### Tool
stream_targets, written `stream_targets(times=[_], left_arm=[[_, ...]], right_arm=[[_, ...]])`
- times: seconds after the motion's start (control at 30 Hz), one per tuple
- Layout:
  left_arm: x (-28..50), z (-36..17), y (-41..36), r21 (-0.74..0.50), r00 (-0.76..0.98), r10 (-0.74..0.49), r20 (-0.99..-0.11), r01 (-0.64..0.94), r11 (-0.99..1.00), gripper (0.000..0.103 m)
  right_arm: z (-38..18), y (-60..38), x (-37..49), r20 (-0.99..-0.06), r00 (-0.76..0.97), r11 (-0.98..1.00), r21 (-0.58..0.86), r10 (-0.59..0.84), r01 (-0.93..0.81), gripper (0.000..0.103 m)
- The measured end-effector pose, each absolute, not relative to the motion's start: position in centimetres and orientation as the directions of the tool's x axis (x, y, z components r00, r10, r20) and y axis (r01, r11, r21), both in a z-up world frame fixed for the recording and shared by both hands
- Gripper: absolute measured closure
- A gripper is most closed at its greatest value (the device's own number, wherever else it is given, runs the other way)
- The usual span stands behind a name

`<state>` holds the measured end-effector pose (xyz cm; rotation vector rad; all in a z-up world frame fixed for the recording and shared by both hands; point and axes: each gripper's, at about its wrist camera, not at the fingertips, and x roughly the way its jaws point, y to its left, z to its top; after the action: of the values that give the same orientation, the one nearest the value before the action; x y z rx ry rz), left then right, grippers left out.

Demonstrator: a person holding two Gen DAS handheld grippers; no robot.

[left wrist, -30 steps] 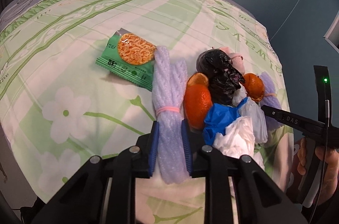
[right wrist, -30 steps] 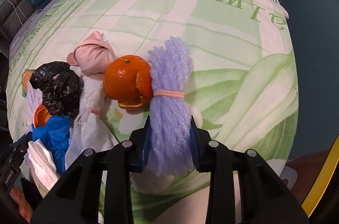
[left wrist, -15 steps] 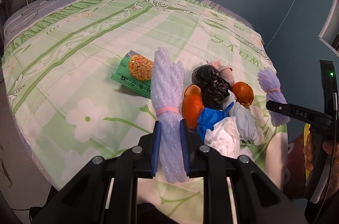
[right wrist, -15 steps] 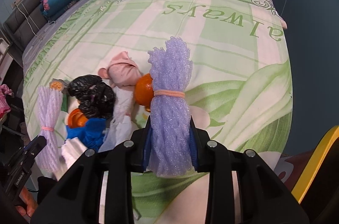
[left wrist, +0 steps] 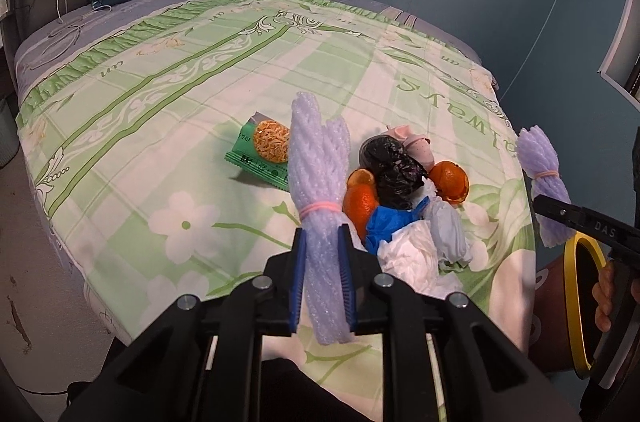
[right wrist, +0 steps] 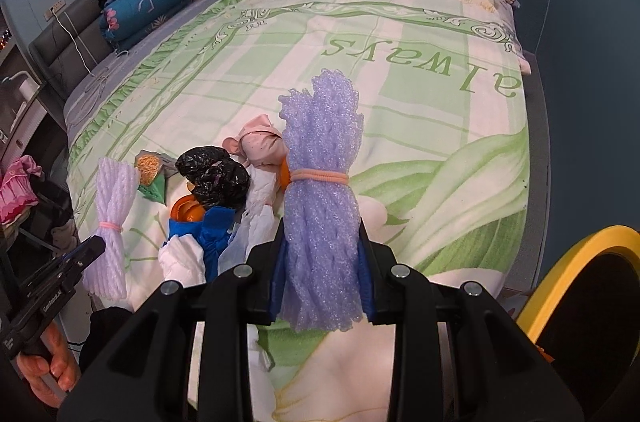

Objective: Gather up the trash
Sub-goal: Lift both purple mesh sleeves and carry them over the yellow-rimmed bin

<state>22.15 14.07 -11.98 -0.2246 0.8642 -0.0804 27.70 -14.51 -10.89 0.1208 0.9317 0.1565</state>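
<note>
Lifting clear of the bed's near edge, left tool (left wrist: 322,272) and right tool (right wrist: 322,276) each clench a banded lilac foam-net bundle (left wrist: 318,190), apparently bound for the yellow-rimmed bin (right wrist: 576,262).

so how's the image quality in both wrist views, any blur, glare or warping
Left wrist: sharp, strong fisheye bowing of the bed, dark corner vignette, no glare. Right wrist: also sharp, the same warping; the foam net bundle in the right gripper glints faintly.
</note>
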Motion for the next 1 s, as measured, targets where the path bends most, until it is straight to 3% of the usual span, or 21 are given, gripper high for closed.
stream_targets(times=[1.0], left_arm=[[17.7,-4.1,9.1,-0.256,0.737,-0.221,-0.639,0.067,0.964,0.089]], right_arm=[[-1.5,-19.4,18.2,-0.614,0.747,0.965,0.213,0.253,-0.152,0.074]])
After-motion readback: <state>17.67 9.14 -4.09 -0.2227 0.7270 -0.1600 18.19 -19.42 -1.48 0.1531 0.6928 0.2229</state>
